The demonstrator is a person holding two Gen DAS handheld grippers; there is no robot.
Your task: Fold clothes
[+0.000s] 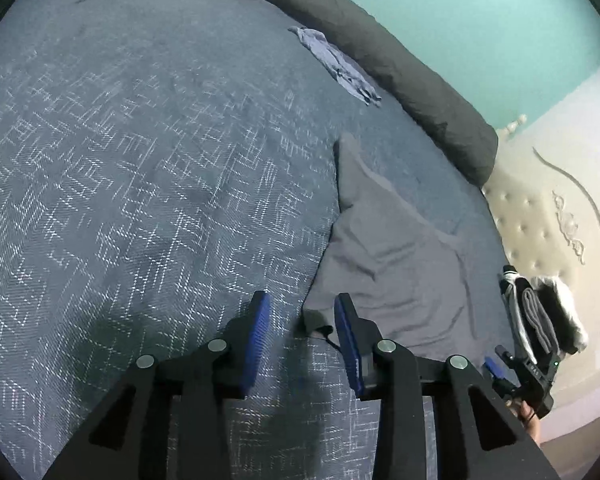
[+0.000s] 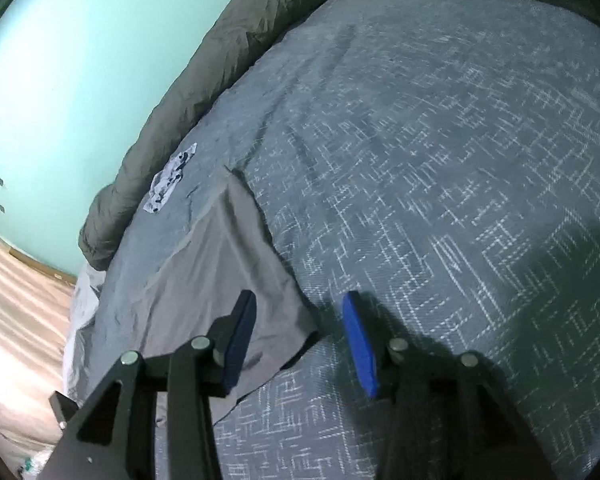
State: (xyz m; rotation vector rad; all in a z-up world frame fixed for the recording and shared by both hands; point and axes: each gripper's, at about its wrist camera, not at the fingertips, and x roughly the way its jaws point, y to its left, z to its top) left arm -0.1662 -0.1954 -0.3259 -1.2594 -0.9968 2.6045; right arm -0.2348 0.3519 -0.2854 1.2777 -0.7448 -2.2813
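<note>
left wrist view: the left tongs (image 1: 302, 322) stand wide apart with nothing between the blue pads, poised over a corner of the grey garment (image 1: 396, 264). that garment lies rumpled and mostly flat on the patterned bedspread (image 1: 140, 184). a small bluish cloth (image 1: 336, 64) lies further off beside a rolled dark blanket (image 1: 380, 56). a stack of folded clothes (image 1: 540, 320) sits near the cream headboard (image 1: 548, 208).

right wrist view: the right tongs (image 2: 300, 336) are spread wide and empty, one pad over the grey garment's (image 2: 220, 264) edge, the other over bare bedspread (image 2: 440, 168).
</note>
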